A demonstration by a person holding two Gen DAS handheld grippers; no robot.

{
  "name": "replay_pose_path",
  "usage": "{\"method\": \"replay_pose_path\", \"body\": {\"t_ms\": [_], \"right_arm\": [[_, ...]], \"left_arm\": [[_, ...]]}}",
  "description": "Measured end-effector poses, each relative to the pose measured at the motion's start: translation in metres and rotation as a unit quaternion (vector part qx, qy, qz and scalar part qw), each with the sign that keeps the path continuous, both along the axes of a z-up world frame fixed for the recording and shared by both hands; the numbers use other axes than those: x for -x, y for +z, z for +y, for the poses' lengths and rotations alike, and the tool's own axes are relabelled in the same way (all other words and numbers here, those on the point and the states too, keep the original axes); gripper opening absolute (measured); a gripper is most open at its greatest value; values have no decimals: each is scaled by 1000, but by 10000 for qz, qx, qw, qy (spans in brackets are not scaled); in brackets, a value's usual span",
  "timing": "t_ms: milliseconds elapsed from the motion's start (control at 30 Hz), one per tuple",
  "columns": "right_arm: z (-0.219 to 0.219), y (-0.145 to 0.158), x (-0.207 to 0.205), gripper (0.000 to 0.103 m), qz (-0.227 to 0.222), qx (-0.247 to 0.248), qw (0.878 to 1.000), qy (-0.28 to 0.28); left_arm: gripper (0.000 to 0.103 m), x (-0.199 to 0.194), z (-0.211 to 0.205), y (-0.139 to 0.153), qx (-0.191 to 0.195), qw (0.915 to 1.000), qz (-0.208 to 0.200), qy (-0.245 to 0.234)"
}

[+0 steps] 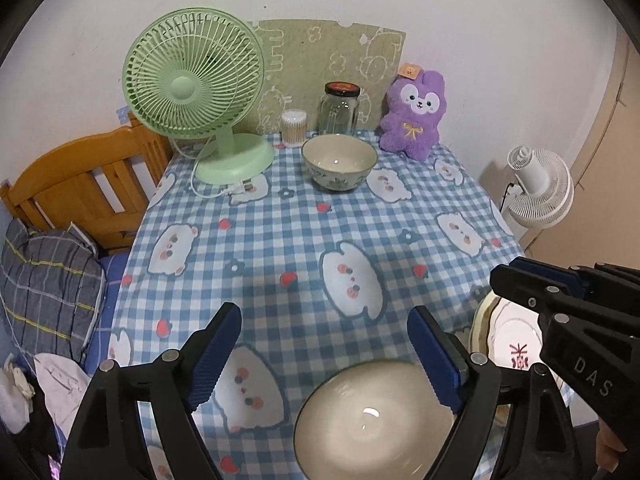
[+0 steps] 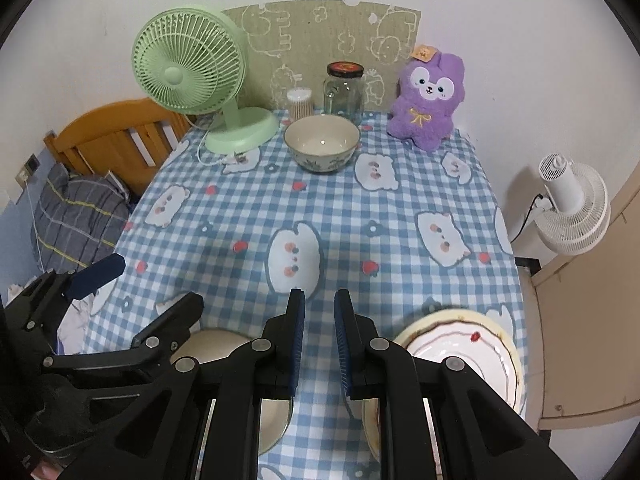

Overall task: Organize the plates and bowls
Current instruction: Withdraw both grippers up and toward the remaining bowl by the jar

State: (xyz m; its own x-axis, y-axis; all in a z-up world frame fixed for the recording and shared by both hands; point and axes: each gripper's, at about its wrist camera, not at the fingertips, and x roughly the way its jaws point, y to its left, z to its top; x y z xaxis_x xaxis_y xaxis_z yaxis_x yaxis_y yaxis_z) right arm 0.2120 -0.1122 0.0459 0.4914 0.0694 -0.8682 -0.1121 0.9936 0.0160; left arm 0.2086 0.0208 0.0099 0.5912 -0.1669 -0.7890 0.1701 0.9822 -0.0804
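Observation:
A plain cream bowl (image 1: 372, 420) sits at the near edge of the checked tablecloth (image 1: 280, 240), just under my left gripper (image 1: 324, 360). That gripper is open with nothing between its blue pads; its right finger overlaps the bowl's rim in the view. To the right lie stacked plates (image 2: 460, 344), a white one with red marks on a cream one. My right gripper (image 2: 320, 340) hovers between the cream bowl (image 2: 216, 344) and the plates, shut and holding nothing. A patterned bowl (image 1: 339, 168) stands upright at the back middle.
Along the back wall stand a green desk fan (image 1: 192, 80) with its cord, a cotton-swab tub (image 1: 293, 128), a glass jar (image 1: 340, 108) and a purple plush (image 1: 414, 116). A wooden bedhead (image 1: 80, 184) and pillow lie left; a white fan (image 2: 572, 208) stands right.

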Motion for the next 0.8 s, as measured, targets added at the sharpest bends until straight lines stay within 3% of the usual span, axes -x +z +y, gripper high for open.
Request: {"method": "replay_pose_path", "body": {"t_ms": [633, 800], "right_arm": [[-15, -11, -87, 19, 63, -22, 10000, 30], [-23, -13, -112, 44, -94, 22, 9999, -89]], "left_arm": [[88, -76, -30, -3, -133, 9998, 9, 116], [88, -100, -35, -5, -156, 9995, -39, 259]]}}
